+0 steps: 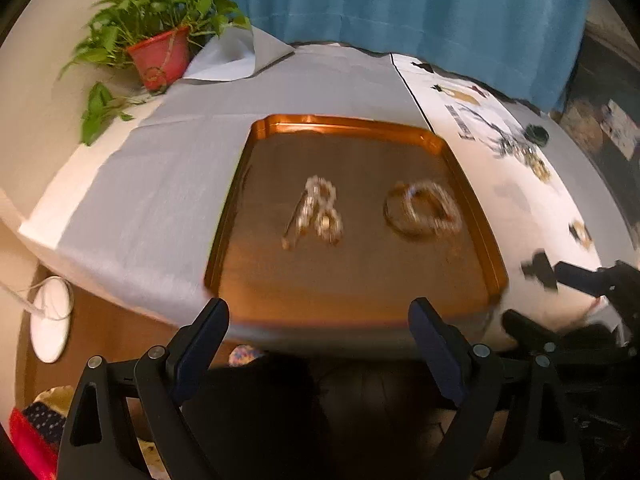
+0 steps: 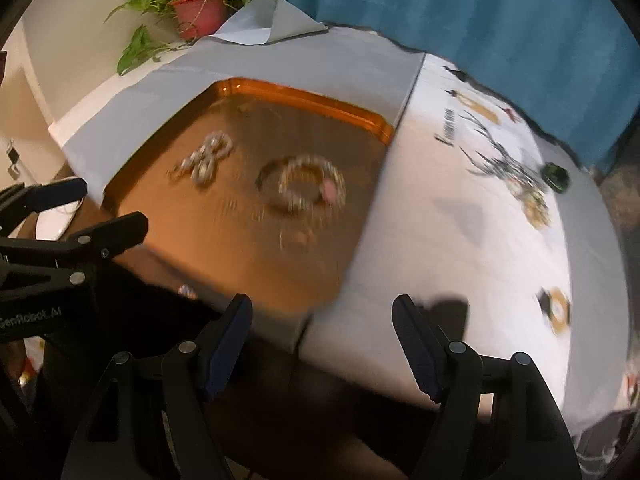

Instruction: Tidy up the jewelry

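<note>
An orange tray (image 1: 344,124) (image 2: 304,94) lies on a grey cloth. In it sit a coiled pearly necklace (image 1: 320,210) (image 2: 206,158) on the left and a ring of bracelets (image 1: 422,208) (image 2: 306,188) on the right. More jewelry (image 1: 524,152) (image 2: 524,188) lies on the white printed sheet to the right. My left gripper (image 1: 320,320) hangs open before the tray's near edge, nothing between its fingers. My right gripper (image 2: 322,316) is open over the table's near edge beside the tray. Both views are blurred.
A potted plant (image 1: 160,56) (image 2: 198,12) stands at the back left corner before a blue curtain (image 1: 420,0). A small dark green round thing (image 2: 554,176) rests at the sheet's far right. In the right wrist view the left gripper (image 2: 72,216) shows at left.
</note>
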`<state>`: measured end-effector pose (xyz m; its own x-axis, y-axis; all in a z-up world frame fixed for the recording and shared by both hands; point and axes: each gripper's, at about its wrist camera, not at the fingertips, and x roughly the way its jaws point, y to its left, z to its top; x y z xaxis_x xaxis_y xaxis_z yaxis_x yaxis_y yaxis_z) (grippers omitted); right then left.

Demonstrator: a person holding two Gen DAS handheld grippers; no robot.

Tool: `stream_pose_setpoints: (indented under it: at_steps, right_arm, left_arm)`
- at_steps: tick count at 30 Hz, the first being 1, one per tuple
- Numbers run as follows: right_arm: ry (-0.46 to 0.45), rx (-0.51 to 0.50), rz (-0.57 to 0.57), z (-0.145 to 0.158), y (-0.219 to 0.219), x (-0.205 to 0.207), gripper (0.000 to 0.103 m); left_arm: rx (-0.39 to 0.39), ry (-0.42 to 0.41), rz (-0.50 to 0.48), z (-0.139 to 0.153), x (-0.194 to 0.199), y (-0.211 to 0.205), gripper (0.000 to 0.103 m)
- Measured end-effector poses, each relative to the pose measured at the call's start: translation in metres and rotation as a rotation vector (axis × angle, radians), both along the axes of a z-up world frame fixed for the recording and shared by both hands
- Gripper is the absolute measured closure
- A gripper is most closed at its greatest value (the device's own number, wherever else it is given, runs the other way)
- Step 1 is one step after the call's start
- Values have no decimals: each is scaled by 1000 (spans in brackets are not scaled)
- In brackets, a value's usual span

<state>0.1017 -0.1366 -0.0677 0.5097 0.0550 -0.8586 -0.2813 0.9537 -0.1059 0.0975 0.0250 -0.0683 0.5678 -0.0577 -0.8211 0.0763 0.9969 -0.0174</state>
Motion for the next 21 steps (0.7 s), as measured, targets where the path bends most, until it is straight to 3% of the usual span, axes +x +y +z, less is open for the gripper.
stream_pose_setpoints:
  at_steps: [11, 21]
  right_arm:
    - [-159, 88, -50, 52, -28, -104, 28]
    - [-196, 118, -44, 57, -37, -152, 27]
  left_arm:
    - [33, -88, -21, 35, -81, -20, 14]
    - [70, -174, -46, 61, -135, -42, 12]
